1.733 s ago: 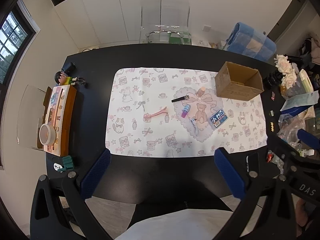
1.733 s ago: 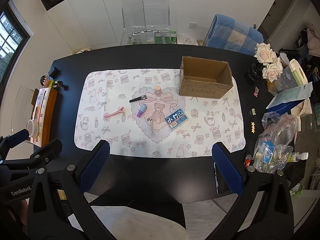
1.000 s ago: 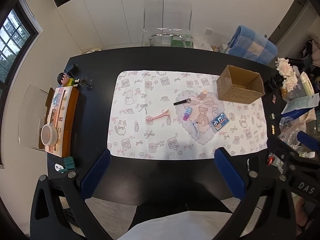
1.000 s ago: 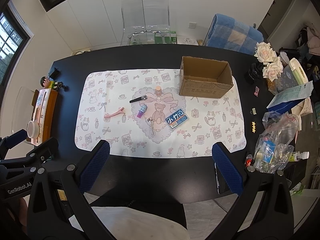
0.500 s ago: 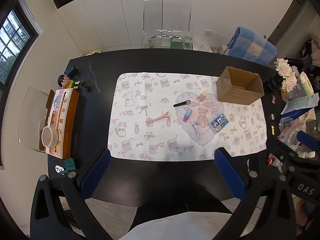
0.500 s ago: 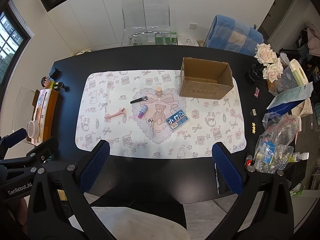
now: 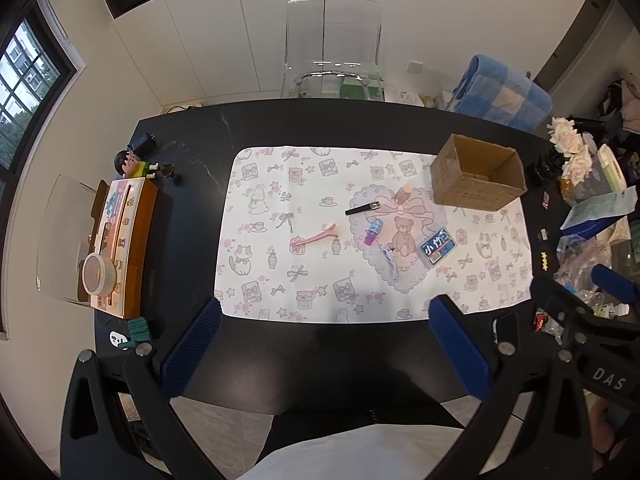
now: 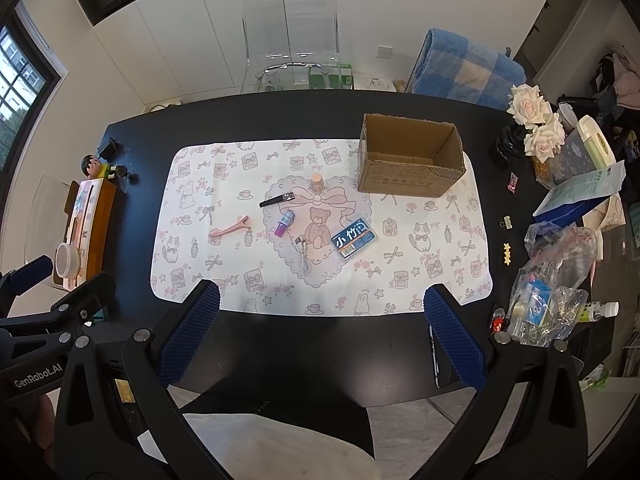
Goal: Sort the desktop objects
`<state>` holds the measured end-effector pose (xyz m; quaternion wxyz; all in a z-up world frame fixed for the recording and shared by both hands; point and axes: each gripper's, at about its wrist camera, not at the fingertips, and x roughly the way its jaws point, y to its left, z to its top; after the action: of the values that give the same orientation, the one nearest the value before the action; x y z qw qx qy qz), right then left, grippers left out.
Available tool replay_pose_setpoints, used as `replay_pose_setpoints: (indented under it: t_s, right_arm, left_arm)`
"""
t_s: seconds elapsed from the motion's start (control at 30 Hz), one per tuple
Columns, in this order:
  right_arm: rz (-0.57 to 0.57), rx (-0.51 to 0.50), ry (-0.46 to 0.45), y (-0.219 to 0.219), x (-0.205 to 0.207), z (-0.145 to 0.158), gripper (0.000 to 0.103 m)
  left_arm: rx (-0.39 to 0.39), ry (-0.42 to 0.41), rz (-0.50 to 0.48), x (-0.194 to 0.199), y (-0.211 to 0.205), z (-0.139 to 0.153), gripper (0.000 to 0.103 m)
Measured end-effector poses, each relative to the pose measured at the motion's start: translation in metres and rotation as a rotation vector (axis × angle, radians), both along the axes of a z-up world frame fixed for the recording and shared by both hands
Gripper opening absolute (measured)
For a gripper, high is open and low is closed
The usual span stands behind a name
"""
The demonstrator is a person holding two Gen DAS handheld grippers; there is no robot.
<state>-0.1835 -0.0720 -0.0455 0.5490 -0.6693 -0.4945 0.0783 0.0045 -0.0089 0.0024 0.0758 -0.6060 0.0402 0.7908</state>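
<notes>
On a patterned white mat [image 8: 192,264] lie a pink hair clip [image 8: 230,227], a black nail clipper [image 8: 277,200], a small peach bottle [image 8: 317,182], a purple tube [image 8: 284,223], white earphones [image 8: 301,251] and a blue card pack [image 8: 354,237]. An empty cardboard box [image 8: 412,160] stands at the mat's far right. The same items appear in the left wrist view: hair clip [image 7: 314,236], box [image 7: 476,172]. My left gripper [image 7: 324,344] and right gripper [image 8: 318,334] hover open above the table's near edge, holding nothing.
A wooden box with a tape roll [image 7: 98,274] and a toy figure [image 7: 128,163] sit at the table's left. Roses [image 8: 536,128], plastic bags [image 8: 552,292], bottles and a phone [image 8: 440,356] crowd the right side. A clear chair [image 8: 290,32] stands behind.
Both views shift only slightly; the left wrist view has drifted a little back and up. Nothing on the mat has moved and both grippers stay open.
</notes>
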Motion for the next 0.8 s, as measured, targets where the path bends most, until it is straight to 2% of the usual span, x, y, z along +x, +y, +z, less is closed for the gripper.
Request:
replay_pose_setpoints:
  t_s: [0.8]
  right_arm:
    - [-0.001,0.022,0.003,0.008,0.004,0.009,0.103]
  left_arm:
    - [0.004,-0.023,-0.012,-0.006,0.001,-0.011,0.103]
